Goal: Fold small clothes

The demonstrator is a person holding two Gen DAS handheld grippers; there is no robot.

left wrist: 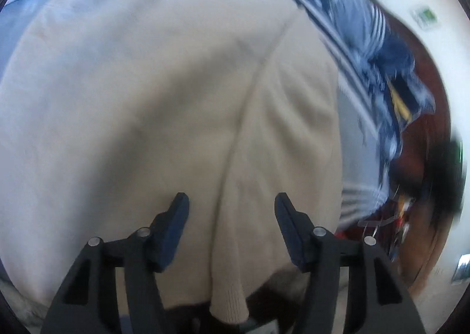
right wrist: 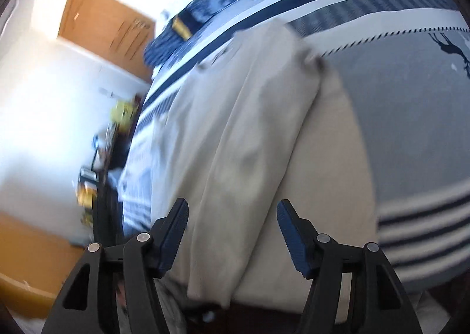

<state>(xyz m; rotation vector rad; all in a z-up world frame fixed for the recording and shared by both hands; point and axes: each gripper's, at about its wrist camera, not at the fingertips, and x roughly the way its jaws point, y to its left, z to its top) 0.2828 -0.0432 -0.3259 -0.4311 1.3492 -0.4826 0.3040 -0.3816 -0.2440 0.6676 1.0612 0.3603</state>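
Note:
A beige knit garment (left wrist: 147, 104) lies spread over a bed and fills most of the left wrist view. Its ribbed cuff (left wrist: 229, 301) hangs near the bottom edge. My left gripper (left wrist: 232, 201) hovers over the cloth with its jaws apart and nothing pinched between the pads. In the right wrist view the same beige garment (right wrist: 249, 143) lies in a folded band with a long crease. Just above it my right gripper (right wrist: 233, 207) stands open, the fabric beneath the gap and neither pad pressing on it.
A blue, white and grey striped bedspread (right wrist: 411, 98) lies under the garment. A light blue cloth (left wrist: 29, 16) sits at the far left. A brown wooden door (right wrist: 105, 25), a white wall and cluttered items (right wrist: 117, 116) are beside the bed.

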